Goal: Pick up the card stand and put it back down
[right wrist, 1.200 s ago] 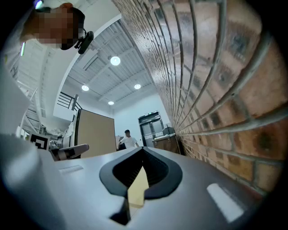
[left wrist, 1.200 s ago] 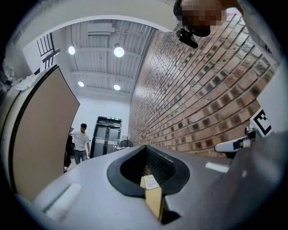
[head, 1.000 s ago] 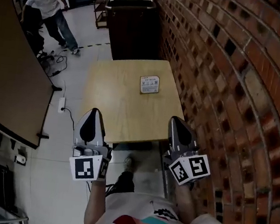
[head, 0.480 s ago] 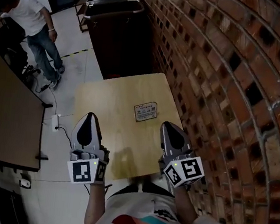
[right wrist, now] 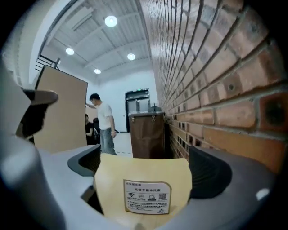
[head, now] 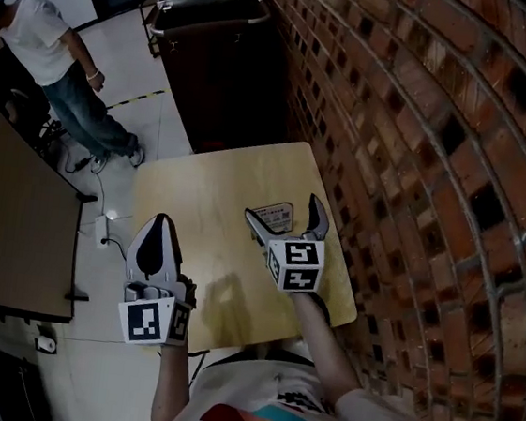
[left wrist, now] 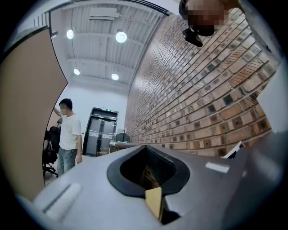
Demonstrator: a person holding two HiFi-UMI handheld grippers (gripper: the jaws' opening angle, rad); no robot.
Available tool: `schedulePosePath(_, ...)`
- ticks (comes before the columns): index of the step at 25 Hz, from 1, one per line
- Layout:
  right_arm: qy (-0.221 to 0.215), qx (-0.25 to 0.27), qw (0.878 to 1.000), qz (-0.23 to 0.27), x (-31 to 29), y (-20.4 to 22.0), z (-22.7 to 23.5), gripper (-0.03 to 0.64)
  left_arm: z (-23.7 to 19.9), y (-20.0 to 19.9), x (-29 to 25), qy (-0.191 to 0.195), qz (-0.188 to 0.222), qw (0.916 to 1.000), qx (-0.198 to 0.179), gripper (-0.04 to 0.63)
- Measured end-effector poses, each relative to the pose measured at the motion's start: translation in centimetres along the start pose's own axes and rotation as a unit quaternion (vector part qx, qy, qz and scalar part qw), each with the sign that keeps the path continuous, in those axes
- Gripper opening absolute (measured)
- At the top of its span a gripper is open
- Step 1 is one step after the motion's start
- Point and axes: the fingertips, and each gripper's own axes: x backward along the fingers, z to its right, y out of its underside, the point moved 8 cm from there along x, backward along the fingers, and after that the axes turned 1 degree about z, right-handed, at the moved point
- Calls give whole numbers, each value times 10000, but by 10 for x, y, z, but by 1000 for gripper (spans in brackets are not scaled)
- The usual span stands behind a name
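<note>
The card stand (head: 270, 214), a small white printed card, lies flat on the light wooden table (head: 198, 197) near the brick wall. My right gripper (head: 282, 210) reaches over it with its jaws opening wide; one finger stands on each side of the card and neither touches it. In the right gripper view the card stand (right wrist: 146, 196) sits low between the spread jaws of the right gripper (right wrist: 146, 179). My left gripper (head: 157, 224) hangs at the table's near left edge, shut and empty. The left gripper view shows only the closed tips of the left gripper (left wrist: 153, 195).
A brick wall (head: 418, 175) runs along the table's right side. A dark cart (head: 223, 68) stands beyond the table's far end. A person (head: 62, 69) stands on the floor at far left, beside a large brown board (head: 9, 204). A cable (head: 110, 230) lies on the floor.
My right gripper has moved forward from the table's near edge to over the card stand, and its jaws have gone from shut to wide apart. The left gripper has hardly moved.
</note>
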Motion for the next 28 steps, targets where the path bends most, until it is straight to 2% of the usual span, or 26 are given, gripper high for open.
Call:
schedulePosePath(5,397,-158,9950,-899,-55,47,7,577,-20,6,8,-310,-178,9993,-47,5)
schedulePosePath(11,491,-342,9894,-1326,-73,78,11,577,-42,15,14,-646,-314,9974,90,5)
schedulePosePath(18,371,-284,9886,-1432,-79,88,7,577,-42,24,9,-595,-412,9973,91,5)
schedulePosePath(23,416,-192,9905,-1298,-82,90,8,577,-40,26,7,-591,-427,9973,129,5)
schedulePosePath(28,179,-105,9938,-1092,-81,93,8,577,-45,27,13,-716,-455,9963,123,5)
